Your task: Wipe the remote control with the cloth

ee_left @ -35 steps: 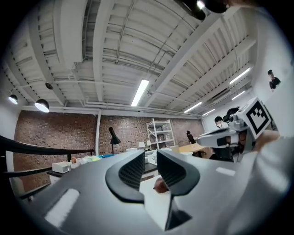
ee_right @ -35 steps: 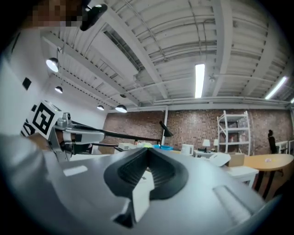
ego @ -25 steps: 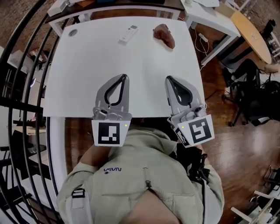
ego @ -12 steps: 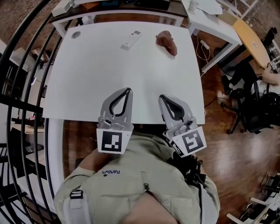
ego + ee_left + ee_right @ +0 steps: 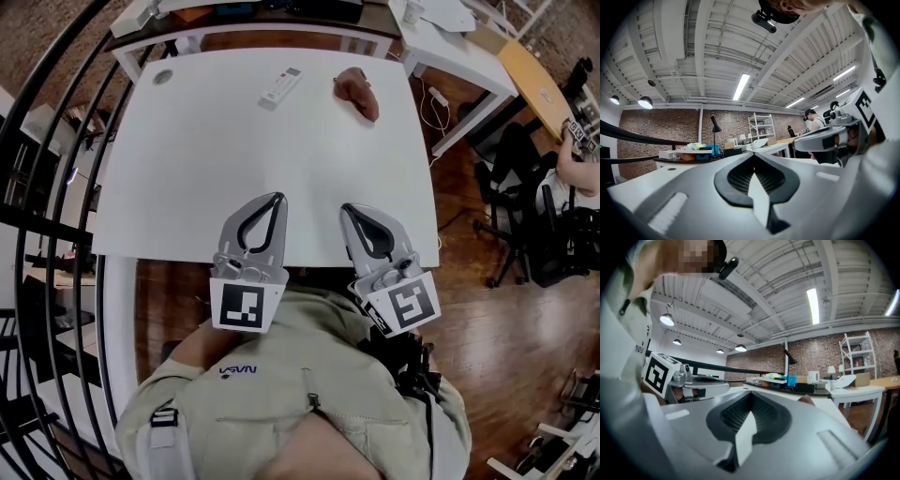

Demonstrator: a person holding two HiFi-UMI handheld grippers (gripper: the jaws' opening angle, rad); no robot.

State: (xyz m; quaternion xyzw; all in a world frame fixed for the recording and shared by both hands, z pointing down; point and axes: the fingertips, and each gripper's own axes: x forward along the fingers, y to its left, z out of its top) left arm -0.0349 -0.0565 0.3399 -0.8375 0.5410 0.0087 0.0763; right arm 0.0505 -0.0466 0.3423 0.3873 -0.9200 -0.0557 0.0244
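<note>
With the left gripper [image 5: 277, 199] and right gripper [image 5: 346, 210] low in frame at the near edge of the bench [image 5: 216, 159], jaws clenched empty, and remote [image 5: 281, 86] and cloth [image 5: 358, 92] lying apart at top centre, a long reach without opening could shove either off the far edge.

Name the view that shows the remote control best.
The head view: the remote control lies whole and uncovered near the far edge of the white table. In neither gripper view can it be made out.

Head cam steep down over table [image 5: 234, 150], left gripper [image 5: 278, 198], right gripper [image 5: 346, 208], gripper cams low, level, twd brick wall [image 5: 661, 136], all share table
</note>
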